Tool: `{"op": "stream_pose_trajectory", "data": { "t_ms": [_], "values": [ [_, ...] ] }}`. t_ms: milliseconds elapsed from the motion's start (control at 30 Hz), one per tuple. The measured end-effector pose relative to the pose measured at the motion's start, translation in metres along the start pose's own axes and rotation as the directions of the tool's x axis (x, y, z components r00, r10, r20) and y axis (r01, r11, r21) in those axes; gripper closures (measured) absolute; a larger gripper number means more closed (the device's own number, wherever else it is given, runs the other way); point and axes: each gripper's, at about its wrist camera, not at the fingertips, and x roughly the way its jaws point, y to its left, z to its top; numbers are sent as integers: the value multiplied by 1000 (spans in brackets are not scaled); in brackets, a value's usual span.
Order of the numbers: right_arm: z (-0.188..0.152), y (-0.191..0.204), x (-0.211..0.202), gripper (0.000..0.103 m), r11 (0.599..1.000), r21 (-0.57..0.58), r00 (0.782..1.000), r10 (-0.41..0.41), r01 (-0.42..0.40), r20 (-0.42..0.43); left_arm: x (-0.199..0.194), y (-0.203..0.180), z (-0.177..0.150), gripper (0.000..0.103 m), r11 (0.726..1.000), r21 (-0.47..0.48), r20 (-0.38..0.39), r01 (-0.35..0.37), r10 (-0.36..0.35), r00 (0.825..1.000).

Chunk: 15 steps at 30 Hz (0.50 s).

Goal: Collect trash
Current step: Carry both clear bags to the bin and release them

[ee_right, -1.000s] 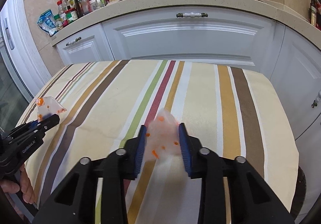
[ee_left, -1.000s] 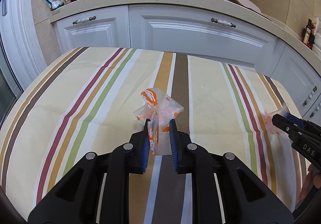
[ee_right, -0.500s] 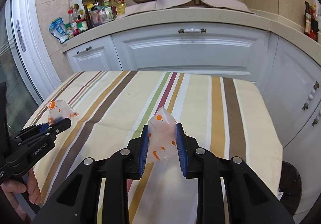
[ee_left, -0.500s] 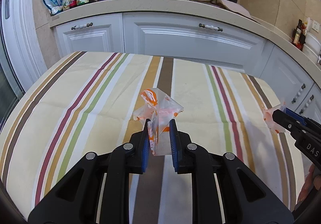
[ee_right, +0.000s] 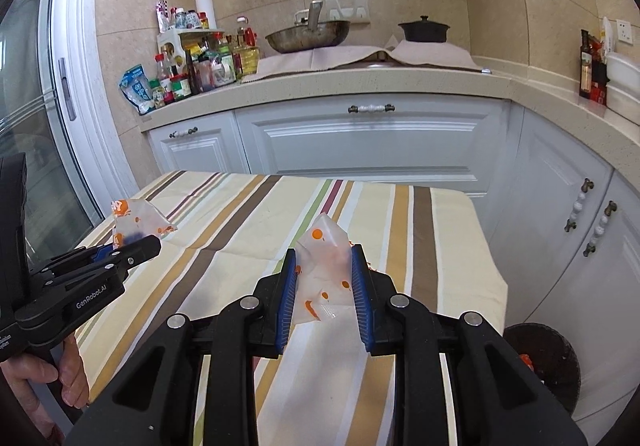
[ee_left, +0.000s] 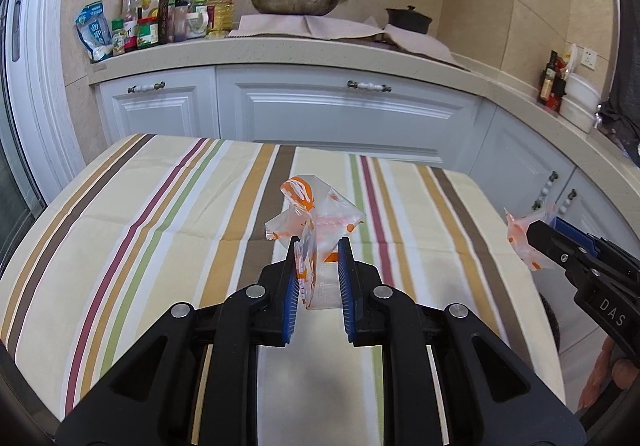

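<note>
- Crumpled clear wrapper with orange print (ee_left: pixel 316 222): clamped between the blue pads of the left gripper (ee_left: pixel 319 266), held clear above the striped tablecloth (ee_left: pixel 160 214).
- Second orange-spotted wrapper (ee_right: pixel 326 266): pinched between the pads of the right gripper (ee_right: pixel 324 274), likewise held above the cloth near its right edge.
- Both grippers' fingers are closed on plastic, with a gap left by the bunched film.
- Surroundings: the cloth-covered table stands before white cabinets (ee_left: pixel 340 114); on the counter, a cluster of bottles (ee_left: pixel 172 18), a metal wok (ee_left: pixel 296 0) and a black pot (ee_left: pixel 408 18).
- A dark round bin (ee_right: pixel 540 362) sits on the floor to the right of the table, below the right gripper's level.
- Nothing stands between either gripper and its wrapper.
- Pose: both grippers point forward toward the cabinets, roughly level, well apart; a bare hand (ee_right: pixel 60 374) grips the left handle.
</note>
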Motion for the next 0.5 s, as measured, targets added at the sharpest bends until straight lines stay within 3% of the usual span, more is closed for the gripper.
{"op": "stream_pose_trajectory", "data": {
  "t_ms": [500],
  "values": [
    [-17,-26,-70,76,998,31,994,-58,55,94,-50,-65,-18,86,993,74,42,93,-97,994]
  ]
}}
